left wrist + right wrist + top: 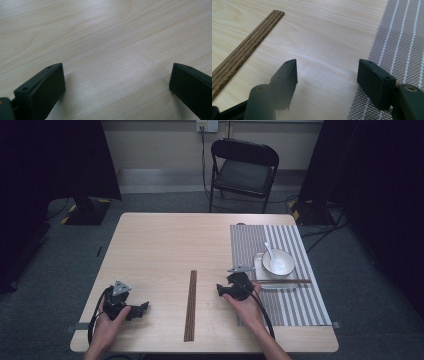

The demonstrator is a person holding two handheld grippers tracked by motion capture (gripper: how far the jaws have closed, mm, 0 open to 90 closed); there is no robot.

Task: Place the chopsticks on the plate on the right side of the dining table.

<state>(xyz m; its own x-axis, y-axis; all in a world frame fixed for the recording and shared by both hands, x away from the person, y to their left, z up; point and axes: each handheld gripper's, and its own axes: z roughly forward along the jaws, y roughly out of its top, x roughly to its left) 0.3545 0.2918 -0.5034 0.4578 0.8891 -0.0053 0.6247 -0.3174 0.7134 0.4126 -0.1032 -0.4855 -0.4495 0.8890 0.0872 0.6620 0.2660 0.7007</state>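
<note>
Both claws, left claw (142,308) and right claw (220,289), stood apart, empty; wooden strip (190,305) untouched on bench (160,245); pickup remained.

One tabletop (160,245) carries one striped placemat (295,305), one white bowl (280,262), one spoon (268,248), one tray (258,270) — plus one ridged wooden strip (190,305) and two tongs — left (142,309), right (220,290).

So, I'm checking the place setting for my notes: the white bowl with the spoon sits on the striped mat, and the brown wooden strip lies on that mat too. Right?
Not quite. The white bowl with the spoon is on the striped mat, but the brown wooden strip lies on the bare table, left of the mat and apart from it. The high view shows this.
</note>
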